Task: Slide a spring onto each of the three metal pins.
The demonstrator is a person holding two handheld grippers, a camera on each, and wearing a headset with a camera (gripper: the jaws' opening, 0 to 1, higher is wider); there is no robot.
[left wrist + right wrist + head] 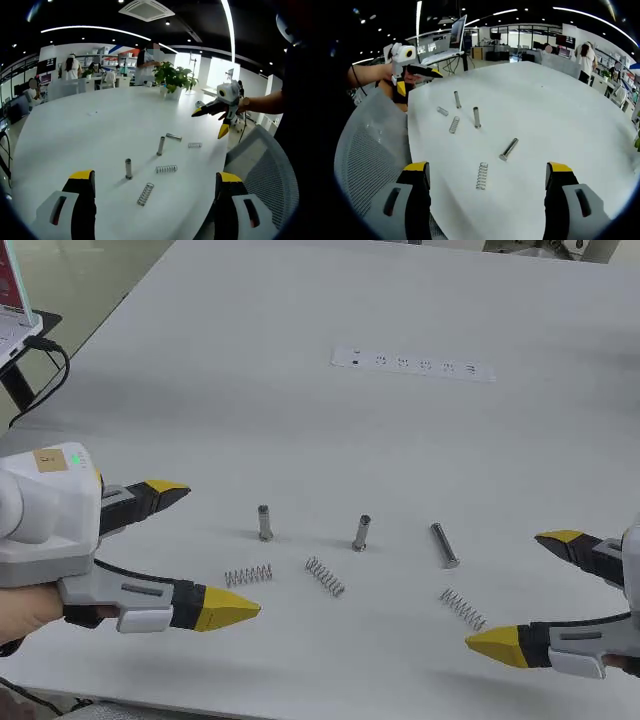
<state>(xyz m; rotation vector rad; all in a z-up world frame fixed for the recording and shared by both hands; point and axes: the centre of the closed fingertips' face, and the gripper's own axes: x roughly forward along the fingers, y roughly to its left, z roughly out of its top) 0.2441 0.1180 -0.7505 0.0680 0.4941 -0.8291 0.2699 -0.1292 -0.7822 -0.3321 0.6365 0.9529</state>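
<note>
Closest to me, both tongs hover over the near edge of the white table [300,420]. The left gripper [220,548] has its yellow-tipped jaws spread wide with nothing in them, and the right gripper [505,590] is just as wide apart and holds nothing either. A bit further in, between the two, the three springs lie flat and loose on the tabletop. The left spring [248,575] and the middle spring [324,576] are near each other, and the right spring [462,609] is off by the right gripper's lower tip. Just behind those are the three pins, all still bare. The left pin [265,522] and the middle pin [361,532] stand upright, while the right pin [444,545] lies on its side. No spring touches a pin. Way further back a white power strip [412,364] lies flat on the table, and a laptop [12,315] sits off at the far left.
</note>
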